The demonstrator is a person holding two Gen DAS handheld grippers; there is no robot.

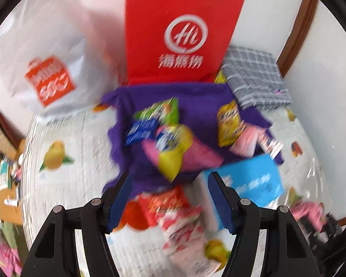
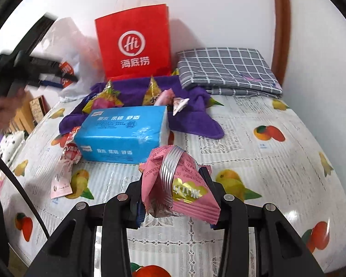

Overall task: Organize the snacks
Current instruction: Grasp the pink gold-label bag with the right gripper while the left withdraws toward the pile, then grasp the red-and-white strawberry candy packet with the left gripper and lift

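Observation:
My right gripper [image 2: 175, 194] is shut on a pink snack packet [image 2: 186, 191] with a silver crimped edge and holds it a little above the table. Motion blurs the left wrist view, where my left gripper [image 1: 170, 198] stands open in the air with nothing between its blue pads [image 1: 122, 198]. A red-and-white snack packet [image 1: 173, 210] lies below it on the table. Several snack packets, green [image 1: 161, 113], yellow [image 1: 228, 124] and pink-yellow [image 1: 175, 152], lie on a purple cloth [image 1: 196, 101]. The left gripper [image 2: 64, 80] also shows at the far left of the right wrist view, held by a hand.
A blue tissue pack [image 2: 124, 133] lies in front of the purple cloth [image 2: 196, 122]. A red paper bag [image 2: 133, 46] stands at the wall, beside a white plastic bag [image 1: 46, 69]. A folded grey plaid cloth [image 2: 226, 69] lies at the back right. Red-and-white packets [image 2: 67, 161] lie left of the tissue pack.

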